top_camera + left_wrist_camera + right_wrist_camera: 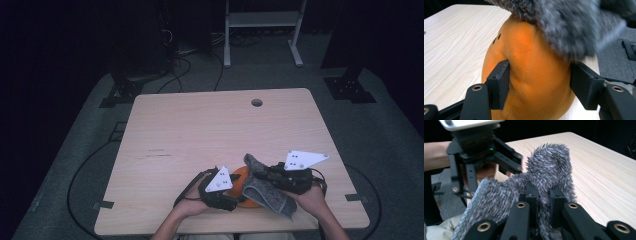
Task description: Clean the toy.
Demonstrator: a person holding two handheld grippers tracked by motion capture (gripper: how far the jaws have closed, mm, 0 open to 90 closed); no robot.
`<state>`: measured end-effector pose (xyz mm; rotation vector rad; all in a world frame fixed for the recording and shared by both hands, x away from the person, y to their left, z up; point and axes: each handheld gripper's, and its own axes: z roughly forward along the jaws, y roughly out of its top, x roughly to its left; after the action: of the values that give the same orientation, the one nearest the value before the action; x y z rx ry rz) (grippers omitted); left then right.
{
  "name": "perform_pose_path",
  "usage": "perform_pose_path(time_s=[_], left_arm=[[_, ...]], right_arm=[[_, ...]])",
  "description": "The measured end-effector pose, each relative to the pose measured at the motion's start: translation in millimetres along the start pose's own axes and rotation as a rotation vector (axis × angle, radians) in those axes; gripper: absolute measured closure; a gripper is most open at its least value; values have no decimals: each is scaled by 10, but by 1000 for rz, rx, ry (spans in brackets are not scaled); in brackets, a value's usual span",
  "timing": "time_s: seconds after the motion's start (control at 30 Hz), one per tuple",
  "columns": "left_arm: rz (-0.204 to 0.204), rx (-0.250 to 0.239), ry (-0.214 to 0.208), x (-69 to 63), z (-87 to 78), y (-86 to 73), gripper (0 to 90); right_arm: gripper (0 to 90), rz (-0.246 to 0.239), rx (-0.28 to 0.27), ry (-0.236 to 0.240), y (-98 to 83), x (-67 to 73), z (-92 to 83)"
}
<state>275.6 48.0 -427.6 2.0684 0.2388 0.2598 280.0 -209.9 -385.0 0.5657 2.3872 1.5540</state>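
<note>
The left claw point(539, 85) is partly closed around an orange plush thing point(529, 75), its two black pads pressing into the soft sides so that the fabric dimples at the near pad; the grip looks firm enough to steady the toy rather than lift it. The right claw point(541, 197) is pinched almost shut on a fold of a shaggy grey cloth point(549, 167), with the pile bunched up between its jaws. In the high view the left claw point(222, 192) and the right claw point(272, 175) sit close together near the front edge of the surface point(210, 125), the orange plush thing point(245, 192) between them and the grey cloth point(267, 192) draped over its right side and hanging toward the person. My reading is that the step in hand is wiping or wrapping the toy with the cloth while the other hand keeps it steady. The next move probably calls for drawing the cloth across the orange body without letting the left grip slip, and for keeping the two claws from knocking together, since they are near each other. Around them the pale wood lies bare, with a round cable hole point(256, 102) toward the far edge; beyond it stand a white frame point(262, 30) and loose cables point(190, 65) on the floor, well apart from the work.
</note>
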Motion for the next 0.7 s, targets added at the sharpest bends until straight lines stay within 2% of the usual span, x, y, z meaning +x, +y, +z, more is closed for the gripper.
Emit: perform_pose_path(time_s=[0.07, 0.17, 0.2, 0.37, 0.43, 0.5, 0.53, 0.57, 0.63, 0.7], left_arm=[[-3, -4, -6, 8, 9, 1, 355], [-4, -8, -6, 14, 6, -7, 354], [-13, -10, 5, 24, -6, -16, 351], [-30, -17, 28, 55, -11, -17, 339], [-74, -30, 38, 92, -22, -37, 339], [-87, -33, 38, 106, -26, -42, 339], [-112, -36, 43, 133, -32, -44, 335], [-112, -36, 43, 133, -32, -44, 334], [-158, -47, 59, 163, -30, -45, 334], [-170, -50, 64, 168, -25, -46, 333]], right_arm=[[806, 14, 4, -15, -49, -49, -45], [806, 29, 9, -13, -91, -103, -73], [806, 35, 24, -24, -117, -131, -93], [806, 36, 38, -16, -146, -142, -133], [806, 45, 38, -19, -166, -162, -144], [806, 54, 37, -17, -173, -165, -145], [806, 47, 34, -18, -170, -158, -143], [806, 47, 34, -18, -170, -158, -143], [806, 33, 32, -9, -138, -126, -140], [807, 30, 30, -1, -128, -116, -131]])
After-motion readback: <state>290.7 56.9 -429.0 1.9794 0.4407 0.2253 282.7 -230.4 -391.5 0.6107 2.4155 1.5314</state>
